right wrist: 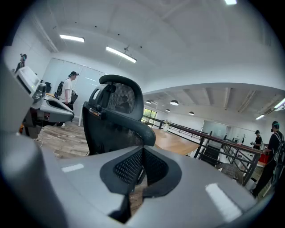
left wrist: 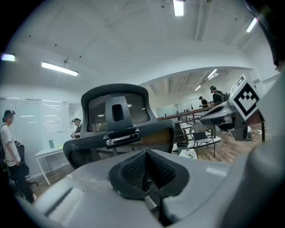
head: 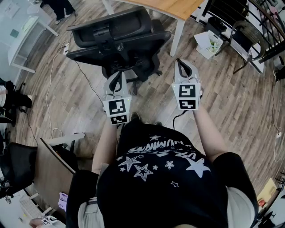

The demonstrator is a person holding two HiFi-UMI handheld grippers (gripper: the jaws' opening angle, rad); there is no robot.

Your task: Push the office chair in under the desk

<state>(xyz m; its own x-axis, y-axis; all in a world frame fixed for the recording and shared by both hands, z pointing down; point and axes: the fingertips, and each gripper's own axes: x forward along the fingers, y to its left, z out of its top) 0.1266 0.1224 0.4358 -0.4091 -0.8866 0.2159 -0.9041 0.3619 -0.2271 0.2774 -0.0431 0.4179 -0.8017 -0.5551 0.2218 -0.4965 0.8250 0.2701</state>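
Black mesh office chair point(head: 116, 33) with a headrest stands on the grey-brown wood-plank floor point(head: 231, 111) ahead of both grippers. Its back is turned to the person and its front faces the light wooden desk point(head: 178, 6), just left of that desk's white leg point(head: 177, 38). From above I cannot tell whether the seat reaches under the top.

The left gripper point(head: 118, 75), grey with a square-marker cube, is clenched on nothing. Its own view shows the dark textured pads point(left wrist: 133, 168) meeting with no gap. It points at the chair's backrest, which fills the middle of that view, and does not touch it. The right gripper point(head: 182, 63) is likewise closed and empty. It is held beside the left one and well apart from it, aimed along the chair's right side, near the white leg. Each gripper shows at the edge of the other's view.

Behind the grippers, the person's bare forearms lead back to a black T-shirt printed with white stars point(head: 160, 178). A thin white cable point(head: 50, 84) trails over the floor left of the chair, and a white side table point(head: 24, 38) stands beyond it. A black metal railing point(head: 231, 11) runs past the desk at the upper right. Other people stand far off in the room in both gripper views.
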